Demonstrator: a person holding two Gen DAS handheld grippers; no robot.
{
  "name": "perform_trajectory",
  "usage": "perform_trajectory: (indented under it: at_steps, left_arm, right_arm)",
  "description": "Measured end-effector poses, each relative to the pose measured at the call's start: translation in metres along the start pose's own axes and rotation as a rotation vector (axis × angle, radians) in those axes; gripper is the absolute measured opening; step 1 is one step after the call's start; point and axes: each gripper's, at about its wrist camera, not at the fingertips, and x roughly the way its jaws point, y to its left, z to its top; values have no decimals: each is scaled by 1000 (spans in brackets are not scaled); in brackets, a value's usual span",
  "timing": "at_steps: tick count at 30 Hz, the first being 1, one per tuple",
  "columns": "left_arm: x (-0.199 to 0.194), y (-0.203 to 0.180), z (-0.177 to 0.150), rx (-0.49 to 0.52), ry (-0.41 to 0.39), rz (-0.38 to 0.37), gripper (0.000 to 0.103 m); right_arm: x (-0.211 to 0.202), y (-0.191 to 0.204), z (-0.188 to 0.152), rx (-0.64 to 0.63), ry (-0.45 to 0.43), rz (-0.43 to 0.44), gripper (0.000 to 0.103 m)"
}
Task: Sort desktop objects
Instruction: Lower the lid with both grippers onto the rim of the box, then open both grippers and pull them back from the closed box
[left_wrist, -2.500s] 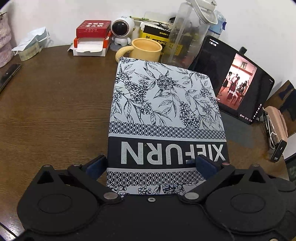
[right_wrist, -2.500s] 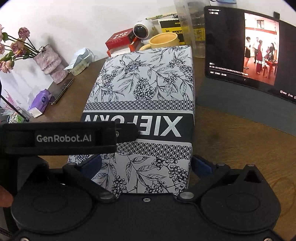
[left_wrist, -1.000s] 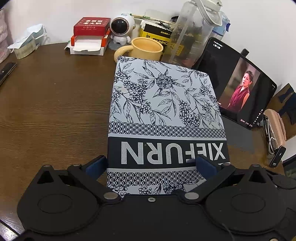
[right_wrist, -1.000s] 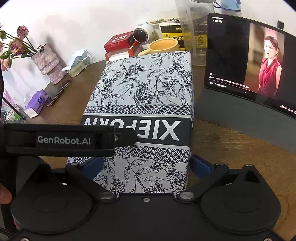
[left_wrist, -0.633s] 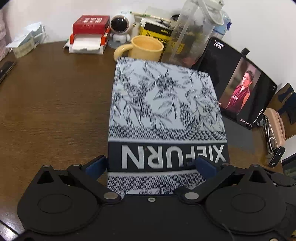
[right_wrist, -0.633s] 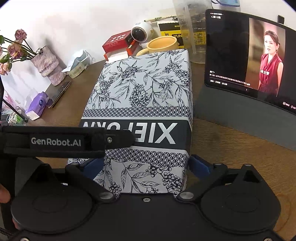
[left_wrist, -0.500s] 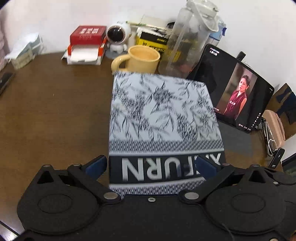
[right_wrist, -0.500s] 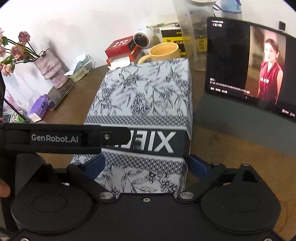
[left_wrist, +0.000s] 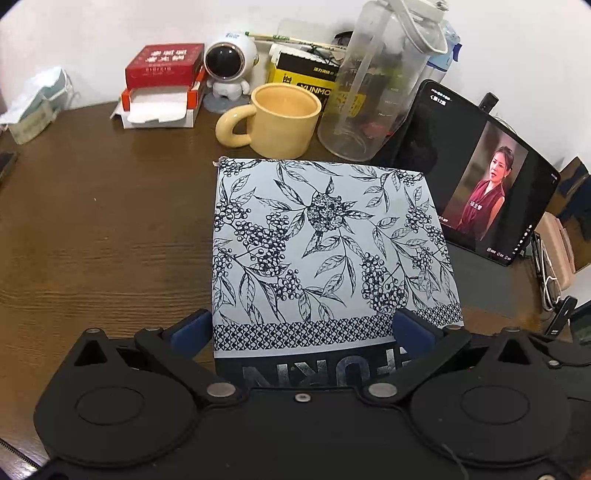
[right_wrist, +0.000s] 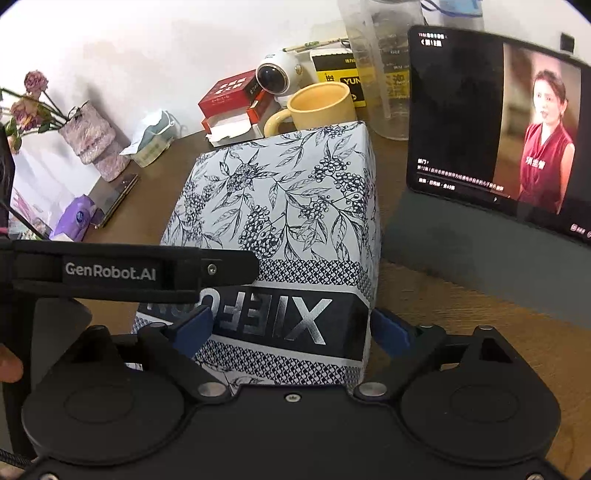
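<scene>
The patterned box (left_wrist: 325, 251) stood on the wooden desk (left_wrist: 103, 229), just in front of the yellow mug (left_wrist: 280, 123) and beside the tablet (left_wrist: 476, 184). The left gripper (left_wrist: 301, 330) was clamped across the box's near end, blue pads against both sides. The right gripper (right_wrist: 291, 330) likewise gripped the box at its lettered band.

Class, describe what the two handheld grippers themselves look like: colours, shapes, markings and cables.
Both the left gripper and the right gripper have matte black bodies with two round discs, black linkage arms on silver pivots, and blue finger pads. A black strap beside the right gripper reads GenRobot.AI in white. A thin black cable crosses the left gripper's body.
</scene>
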Motion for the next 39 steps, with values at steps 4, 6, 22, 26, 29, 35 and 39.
perform_trajectory:
  at_steps: [4,6,22,26,29,35,39]
  left_arm:
    - [8,-3,-1,20,11,27,103]
    - [12,-4,-2,22,16,34,103]
    - [8,2,-8,50,2,22,103]
    - [-2,5,-16,86,-39,10,103]
    - [-12,2,-22,95,-68,16,103]
    - [-39,-3,-35,98,-115,23,103]
    - [-60,-12,-47,105,-150,42,103]
  right_arm:
    - [7,0,0,-1,7,-15,94]
    - [9,-2,-1,6,12,-16,93]
    - [5,0,-4,-9,-3,-14,95]
    - [-6,10,-12,-41,-18,-27,99]
    - [-18,19,-20,-82,-47,-52,102]
    - [-44,32,-36,-122,-90,-70,103]
    - [-61,43,-49,-147,-109,-81,103]
